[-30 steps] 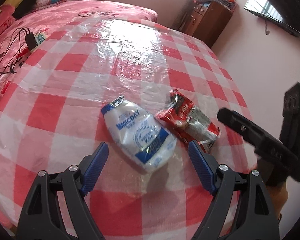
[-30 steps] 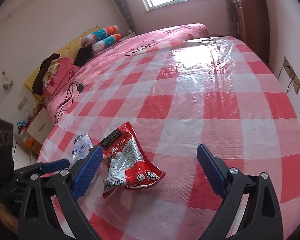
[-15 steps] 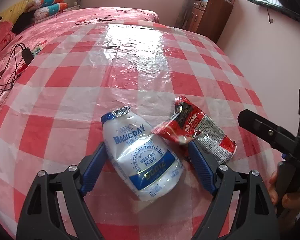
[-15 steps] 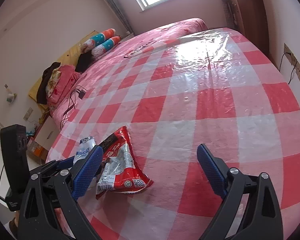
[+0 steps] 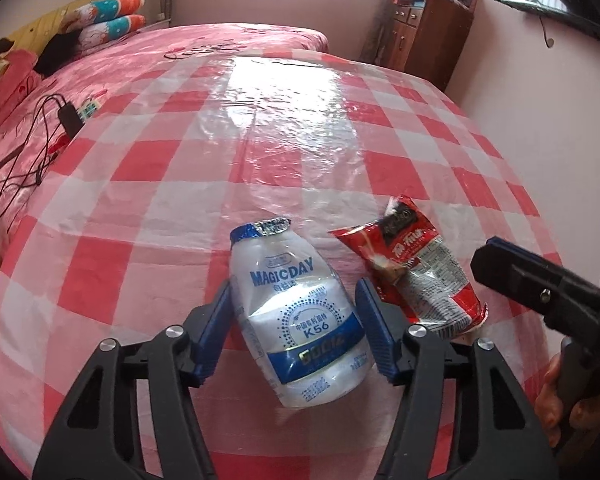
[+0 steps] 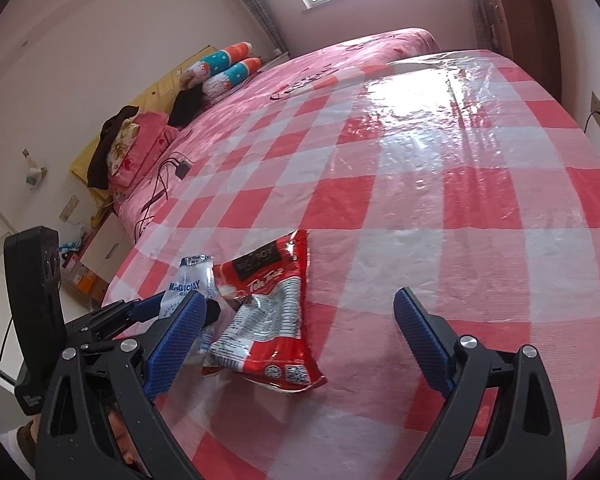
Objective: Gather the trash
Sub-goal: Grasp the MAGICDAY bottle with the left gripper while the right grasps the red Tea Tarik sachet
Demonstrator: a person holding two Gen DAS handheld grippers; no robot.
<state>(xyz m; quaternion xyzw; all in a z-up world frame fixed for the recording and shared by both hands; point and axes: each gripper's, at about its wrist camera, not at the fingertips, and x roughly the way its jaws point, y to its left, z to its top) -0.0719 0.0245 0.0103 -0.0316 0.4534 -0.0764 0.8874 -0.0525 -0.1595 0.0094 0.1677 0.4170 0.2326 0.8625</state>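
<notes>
Now the left gripper (image 5: 294,320) pinches the white bottle (image 5: 300,316) between its blue pads, the bottle lying on the checked desk (image 5: 180,184). Just beside it lies the red wrapper (image 6: 268,312). The right gripper (image 6: 300,340) hangs wide apart over that wrapper.
</notes>
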